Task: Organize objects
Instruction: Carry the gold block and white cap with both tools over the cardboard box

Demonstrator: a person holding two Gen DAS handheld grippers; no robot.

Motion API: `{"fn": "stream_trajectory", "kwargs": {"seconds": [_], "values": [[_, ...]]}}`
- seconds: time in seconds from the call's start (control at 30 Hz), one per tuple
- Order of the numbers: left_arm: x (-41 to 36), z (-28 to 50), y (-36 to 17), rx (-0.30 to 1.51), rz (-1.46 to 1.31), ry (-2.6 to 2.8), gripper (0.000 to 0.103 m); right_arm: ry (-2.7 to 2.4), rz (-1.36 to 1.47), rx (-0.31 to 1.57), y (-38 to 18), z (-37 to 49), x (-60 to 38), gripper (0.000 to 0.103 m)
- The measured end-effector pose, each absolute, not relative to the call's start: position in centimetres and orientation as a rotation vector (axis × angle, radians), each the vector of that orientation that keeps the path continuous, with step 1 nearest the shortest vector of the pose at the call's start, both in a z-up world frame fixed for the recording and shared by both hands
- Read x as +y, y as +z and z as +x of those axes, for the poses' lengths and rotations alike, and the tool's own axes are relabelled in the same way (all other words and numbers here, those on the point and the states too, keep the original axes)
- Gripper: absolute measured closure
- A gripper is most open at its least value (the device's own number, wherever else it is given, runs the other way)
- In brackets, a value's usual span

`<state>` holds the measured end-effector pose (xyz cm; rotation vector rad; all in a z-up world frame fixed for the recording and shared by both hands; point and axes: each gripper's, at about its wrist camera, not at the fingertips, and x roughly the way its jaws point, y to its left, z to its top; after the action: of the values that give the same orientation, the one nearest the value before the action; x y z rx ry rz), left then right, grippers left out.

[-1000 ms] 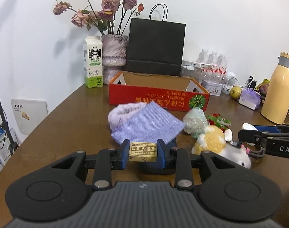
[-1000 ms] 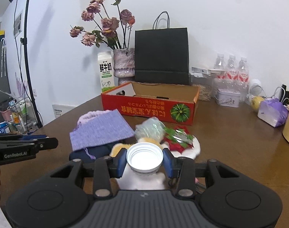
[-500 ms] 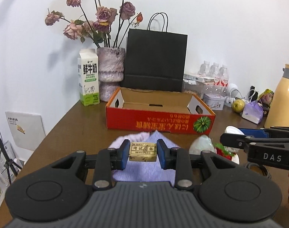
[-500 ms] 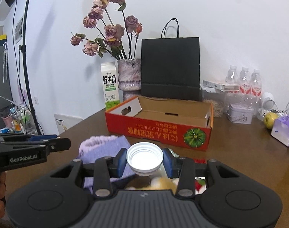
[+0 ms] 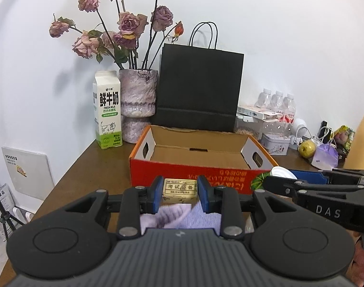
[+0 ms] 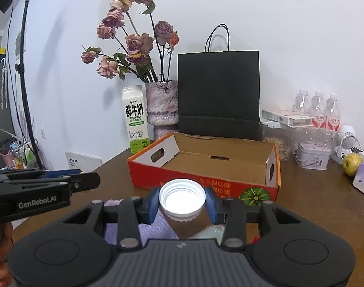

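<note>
Left tool (image 5: 180, 192): pinching small tan eraser (image 5: 180, 190) between blue pads, held in the air in front of red box (image 5: 172, 172). Eraser label upright, facing camera.

Right tool (image 6: 182, 203): pressed onto white-capped jar (image 6: 182, 197), cap upward, held in the air in front of the same box. Seen from left wrist view, right tool (image 5: 272, 181) just beside left tool, at about the same height.

Box: open-topped, interior cardboard-brown, resting on brown counter (image 6: 313, 203); print on near wall upside down.

Purple cloth (image 5: 182, 216): lying on counter below both tools, partly hidden by them.

Behind box, against wall: milk carton (image 5: 107, 108), vase (image 5: 137, 102) with dried roses, black paper bag (image 5: 198, 88). At right: water bottles (image 6: 315, 107), tin (image 6: 312, 155), green apple (image 6: 351, 163).
</note>
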<state>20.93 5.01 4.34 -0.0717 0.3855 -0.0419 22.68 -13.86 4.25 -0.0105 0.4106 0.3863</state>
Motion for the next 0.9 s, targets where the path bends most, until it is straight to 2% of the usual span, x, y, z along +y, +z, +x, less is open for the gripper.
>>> {"fn": "stream_trajectory", "kwargs": {"seconds": [0.9], "values": [[5.3,31.1,5.0,0.462,-0.043,-0.032,0.072,0.357,-0.02,0.488,4.3,33.3,-12.5,0.064]]}}
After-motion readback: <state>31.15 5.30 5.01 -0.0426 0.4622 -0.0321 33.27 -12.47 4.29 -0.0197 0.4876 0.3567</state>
